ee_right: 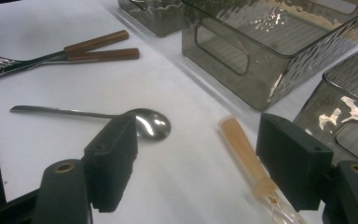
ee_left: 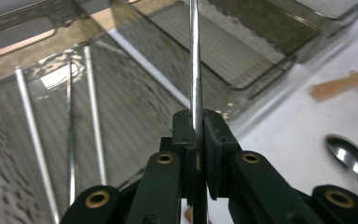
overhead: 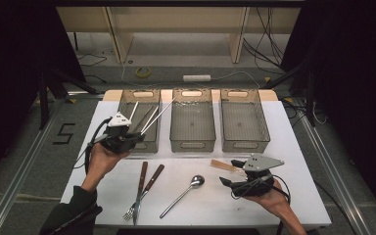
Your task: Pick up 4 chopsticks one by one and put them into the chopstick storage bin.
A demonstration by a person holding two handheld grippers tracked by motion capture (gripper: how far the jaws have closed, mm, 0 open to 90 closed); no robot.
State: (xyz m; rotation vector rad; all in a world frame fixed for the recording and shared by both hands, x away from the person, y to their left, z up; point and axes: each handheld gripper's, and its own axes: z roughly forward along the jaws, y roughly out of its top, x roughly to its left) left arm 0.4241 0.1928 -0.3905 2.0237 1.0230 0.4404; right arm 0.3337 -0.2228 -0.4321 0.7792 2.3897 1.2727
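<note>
High view: left hand-held gripper (overhead: 136, 133) hangs over the near end of the left bin (overhead: 125, 104), pinching a thin metal rod (overhead: 157, 116) that slants up toward the bin's far right corner; likely it is being lowered to join the other rods already lying inside. Right hand-held gripper (overhead: 227, 180) rests low on the counter (overhead: 303, 196), well to the right of that bin. A fork and knife (overhead: 142, 191) and a spoon (overhead: 183, 195) lie on the counter, near side of the bin.

Left gripper view: jaws pressed tight on the metal rod (ee_left: 196, 60), which runs straight up between them. Left bin (ee_left: 37, 74) sits beneath, two rods on its floor.

Right gripper view: jaws spread wide, holding nothing. A wooden-handled piece (ee_right: 244, 154) lies between them, the spoon (ee_right: 151, 123) to its left; looks lined up for the next pickup.
</note>
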